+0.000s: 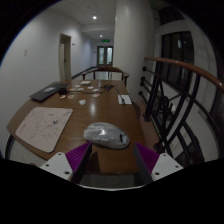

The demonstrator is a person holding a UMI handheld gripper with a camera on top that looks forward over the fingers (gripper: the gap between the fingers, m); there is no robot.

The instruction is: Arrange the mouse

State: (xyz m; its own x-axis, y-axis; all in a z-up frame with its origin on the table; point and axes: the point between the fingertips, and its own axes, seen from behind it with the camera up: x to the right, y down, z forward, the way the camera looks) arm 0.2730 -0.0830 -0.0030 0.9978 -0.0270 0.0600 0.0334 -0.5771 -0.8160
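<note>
A grey computer mouse (105,134) lies on the brown wooden table (80,108), just ahead of my fingers and roughly centred between them. My gripper (112,160) is open, its purple pads (75,156) spread wide at either side, with nothing between them. The mouse sits beyond the fingertips, apart from both pads. A pale mouse mat (43,126) with a faint pattern lies on the table to the left of the mouse.
A black metal railing with a wooden handrail (170,95) runs along the table's right side. Farther back on the table lie a dark flat device (43,93), papers (95,88) and a white object (125,99). A corridor with doors lies beyond.
</note>
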